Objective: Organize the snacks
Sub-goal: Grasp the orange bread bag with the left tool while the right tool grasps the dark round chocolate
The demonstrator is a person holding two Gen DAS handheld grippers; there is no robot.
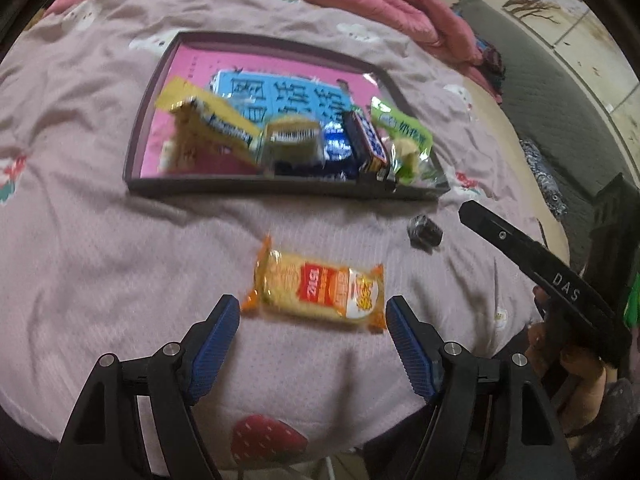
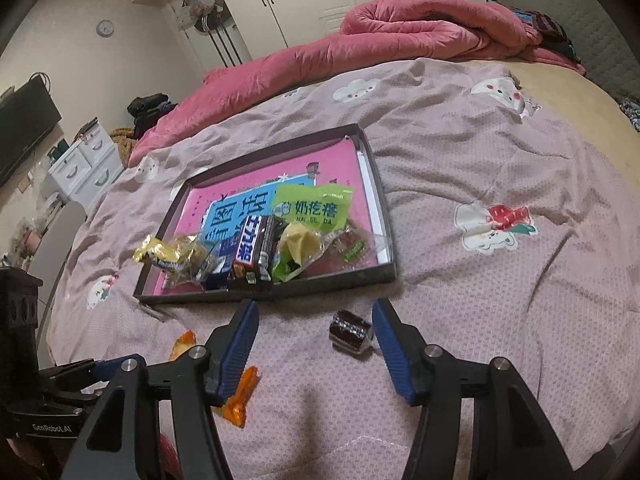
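Left hand-held gripper (image 1: 312, 314) open, empty, over orange cracker packet (image 1: 320, 294); right hand-held gripper (image 2: 316, 320) open, empty.

**Cloth, Film and Ribbed Plastic**

Lying just ahead of the left gripper (image 1: 313, 312): an orange biscuit packet (image 1: 320, 294) in glossy plastic film, crimped at the ends. Spreading beneath both tongs: a pink bedsheet (image 1: 120, 240) of matt woven cloth, finely dotted and creased. Sitting beyond the fingertips: a shallow tray (image 2: 384, 240), looking like matt dark cardboard, lined with a smooth pink printed sheet. Piling inside it: snack wrappers (image 2: 256, 248) in shiny film, one green pouch (image 2: 312, 208) partly clear. Resting just inside the right gripper's (image 2: 315, 312) right finger: a small dark candy (image 2: 352, 332), wrapper glinting. Showing on the fingers (image 2: 240, 344): ribbed blue pads, matt black plastic, bright metal pins. Bunching far beyond: a soft quilted pink duvet (image 2: 400, 28).
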